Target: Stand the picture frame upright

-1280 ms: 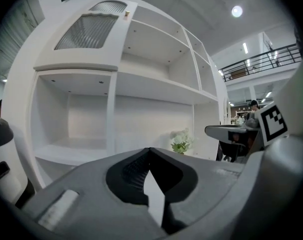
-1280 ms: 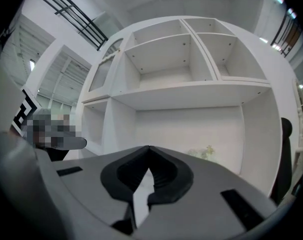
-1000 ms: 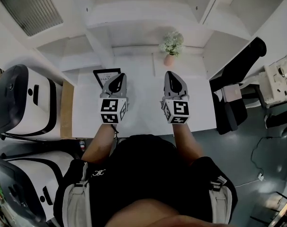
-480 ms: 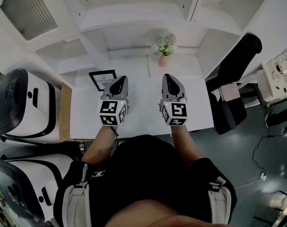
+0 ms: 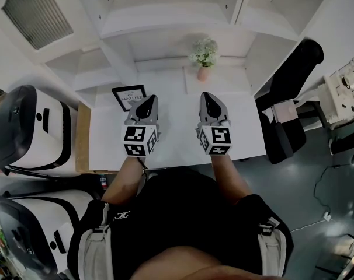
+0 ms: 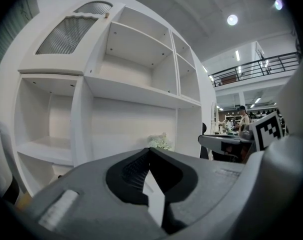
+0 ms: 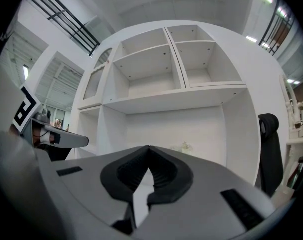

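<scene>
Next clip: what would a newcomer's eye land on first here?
The left gripper and right gripper hang side by side over the white desk, both shut and empty. Just ahead of the left one is a black picture frame; a pot of white flowers stands at the desk's back.

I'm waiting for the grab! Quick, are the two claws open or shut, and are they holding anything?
Left grey claw: shut, holding nothing.
Right grey claw: shut, holding nothing.

Item: picture frame (image 5: 129,96), black border, white insert with dark print.
Location: far left part of the white table (image 5: 177,134).
Pose: face visible from above; whether flat or propped cannot be told.
</scene>
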`<state>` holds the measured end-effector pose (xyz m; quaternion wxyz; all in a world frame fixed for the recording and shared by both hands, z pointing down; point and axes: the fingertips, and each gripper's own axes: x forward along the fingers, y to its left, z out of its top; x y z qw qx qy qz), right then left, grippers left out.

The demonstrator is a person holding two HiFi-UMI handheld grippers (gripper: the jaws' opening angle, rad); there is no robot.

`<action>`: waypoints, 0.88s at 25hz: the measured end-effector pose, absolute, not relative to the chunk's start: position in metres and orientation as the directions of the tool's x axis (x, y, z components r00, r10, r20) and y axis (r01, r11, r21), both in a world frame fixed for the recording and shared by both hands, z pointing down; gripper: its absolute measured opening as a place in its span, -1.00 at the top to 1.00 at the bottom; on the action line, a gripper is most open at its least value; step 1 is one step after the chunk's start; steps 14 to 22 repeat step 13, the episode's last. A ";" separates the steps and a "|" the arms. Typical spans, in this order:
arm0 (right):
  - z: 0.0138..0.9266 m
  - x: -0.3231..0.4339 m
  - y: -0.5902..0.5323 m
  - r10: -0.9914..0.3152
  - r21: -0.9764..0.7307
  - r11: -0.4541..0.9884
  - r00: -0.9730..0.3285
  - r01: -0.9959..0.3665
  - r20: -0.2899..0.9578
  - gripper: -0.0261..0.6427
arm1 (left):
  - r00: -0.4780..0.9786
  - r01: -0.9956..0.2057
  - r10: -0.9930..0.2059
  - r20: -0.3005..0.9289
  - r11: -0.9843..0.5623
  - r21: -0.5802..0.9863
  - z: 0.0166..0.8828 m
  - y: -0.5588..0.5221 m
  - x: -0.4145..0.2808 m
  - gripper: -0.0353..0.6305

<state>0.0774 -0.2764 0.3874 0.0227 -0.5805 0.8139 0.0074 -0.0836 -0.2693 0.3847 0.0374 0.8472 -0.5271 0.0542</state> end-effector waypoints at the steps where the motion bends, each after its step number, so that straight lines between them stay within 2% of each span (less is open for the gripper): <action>1: 0.388 0.078 -0.277 -0.945 -0.019 0.324 -0.323 -0.946 -0.044 0.92 | 0.442 -0.895 -0.887 0.134 -0.445 0.007 0.385 -0.269 -0.084 0.84; 22: 0.396 0.069 -0.279 -0.952 -0.045 0.307 -0.306 -0.951 -0.025 0.92 | 0.468 -0.882 -0.872 0.142 -0.471 0.014 0.389 -0.272 -0.091 0.84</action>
